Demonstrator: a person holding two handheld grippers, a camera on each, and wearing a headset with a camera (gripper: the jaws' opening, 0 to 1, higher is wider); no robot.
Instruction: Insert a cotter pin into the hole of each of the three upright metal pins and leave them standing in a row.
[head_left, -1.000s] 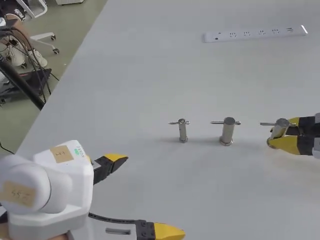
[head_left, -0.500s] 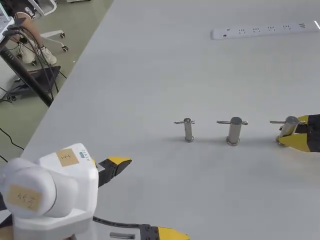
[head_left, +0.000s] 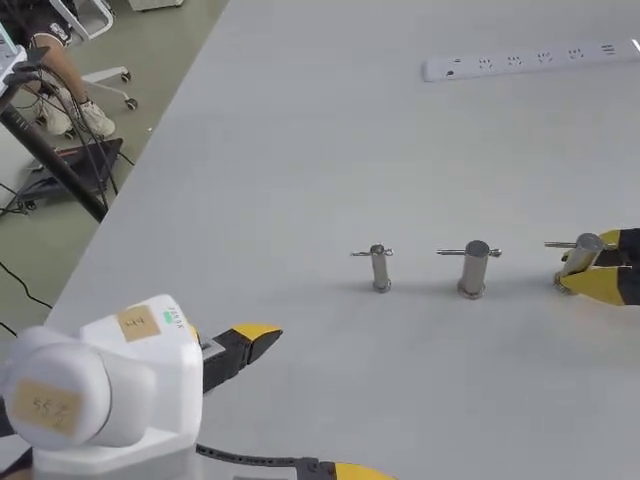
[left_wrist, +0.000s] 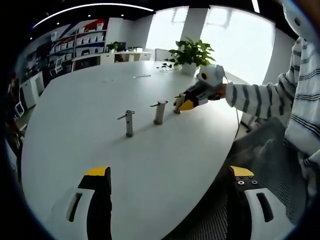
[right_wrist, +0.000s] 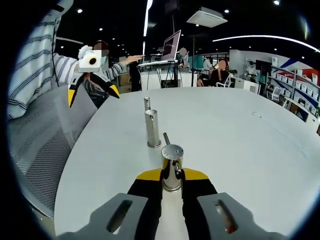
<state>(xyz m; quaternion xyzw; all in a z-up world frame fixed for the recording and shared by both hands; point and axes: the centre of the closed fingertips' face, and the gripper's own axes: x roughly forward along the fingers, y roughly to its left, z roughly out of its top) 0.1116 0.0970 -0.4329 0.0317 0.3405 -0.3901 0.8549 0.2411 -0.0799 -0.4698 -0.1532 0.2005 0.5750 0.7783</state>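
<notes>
Three upright metal pins stand in a row on the white table (head_left: 300, 150): the left pin (head_left: 380, 268), the middle pin (head_left: 473, 268) and the right pin (head_left: 583, 255). Each has a thin cotter pin through its top. My right gripper (head_left: 598, 270) is shut on the right pin (right_wrist: 172, 167), its yellow fingertips (right_wrist: 145, 176) clasping the lower shaft. The middle pin (right_wrist: 152, 128) and the left pin (right_wrist: 147, 103) stand in line beyond it. My left gripper (head_left: 310, 400) hovers open near the table's front left, holding nothing, with the pin row (left_wrist: 129, 123) well ahead of its jaws.
A white power strip (head_left: 530, 58) lies at the table's far right. The table's left edge drops to a floor with cables and a chair base (head_left: 95, 75). A potted plant (left_wrist: 190, 50) stands at one end of the table. A striped sleeve (left_wrist: 260, 97) holds the right gripper.
The head camera has shifted a little, so the whole picture slides. My left gripper has edged slightly forward. The right gripper stays on the right pin.
</notes>
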